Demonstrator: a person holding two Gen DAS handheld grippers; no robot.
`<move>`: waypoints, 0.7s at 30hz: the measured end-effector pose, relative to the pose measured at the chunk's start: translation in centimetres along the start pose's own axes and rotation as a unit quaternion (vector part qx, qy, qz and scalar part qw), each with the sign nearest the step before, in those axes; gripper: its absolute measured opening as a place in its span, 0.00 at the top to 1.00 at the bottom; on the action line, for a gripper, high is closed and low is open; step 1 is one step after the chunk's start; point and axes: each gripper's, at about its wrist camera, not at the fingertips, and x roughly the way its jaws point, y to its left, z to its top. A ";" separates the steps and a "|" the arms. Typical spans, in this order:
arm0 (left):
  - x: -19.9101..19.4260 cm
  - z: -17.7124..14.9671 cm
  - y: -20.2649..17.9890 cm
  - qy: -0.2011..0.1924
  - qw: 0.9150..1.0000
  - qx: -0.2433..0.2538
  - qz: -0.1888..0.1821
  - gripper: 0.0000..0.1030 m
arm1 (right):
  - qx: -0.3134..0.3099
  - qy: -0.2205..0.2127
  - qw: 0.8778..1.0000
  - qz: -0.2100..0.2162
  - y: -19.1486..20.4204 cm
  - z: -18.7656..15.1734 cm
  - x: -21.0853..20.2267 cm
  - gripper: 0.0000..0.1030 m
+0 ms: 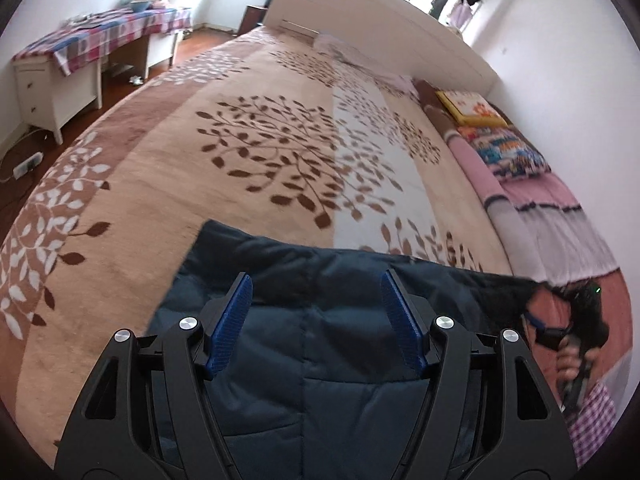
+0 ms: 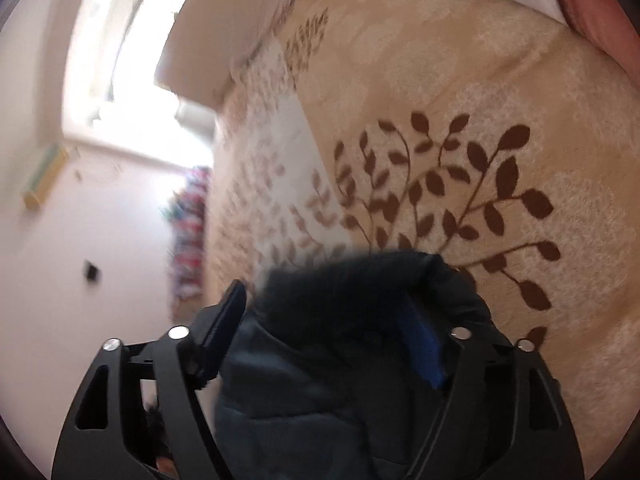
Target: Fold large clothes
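One white table (image 1: 40, 92) under a checked cloth (image 1: 104, 36) is seen at far left, beside one bed (image 1: 168, 184) spread with a beige leaf-patterned blanket. One dark blue padded jacket (image 1: 320, 320) is laid on that blanket at the near edge. The left gripper (image 1: 316, 322) is held above it, fingers (image 1: 230, 324) apart and empty. At right, the right gripper (image 2: 326, 338) is seen with fingers spread, jacket fabric bunched between them. No writing can be read.
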 end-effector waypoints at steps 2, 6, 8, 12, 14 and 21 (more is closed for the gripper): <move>0.5 -0.3 -0.2 0.004 1.000 0.001 0.003 0.36 | -0.008 -0.029 1.000 -0.004 0.3 0.4 -1.2 0.26; 1.5 -0.8 -0.5 0.012 1.000 0.009 0.014 0.41 | -0.082 -0.068 0.992 -0.075 1.9 0.0 -2.4 0.38; 2.3 -1.0 -0.6 0.019 0.999 0.019 0.030 0.54 | -0.150 -0.047 0.979 -0.132 3.0 -1.6 -1.0 0.61; 4.4 -1.5 -0.9 0.048 0.998 0.025 0.030 0.82 | -0.236 0.022 0.958 -0.160 3.7 -5.5 3.5 0.91; 5.5 -1.8 -1.2 0.058 0.997 0.039 0.035 0.82 | -0.257 0.043 0.951 -0.164 3.6 -6.9 5.5 0.92; 9.5 -2.1 2.1 0.103 0.991 0.015 0.081 0.80 | -0.248 0.049 0.937 -0.241 1.3 -6.6 9.2 1.00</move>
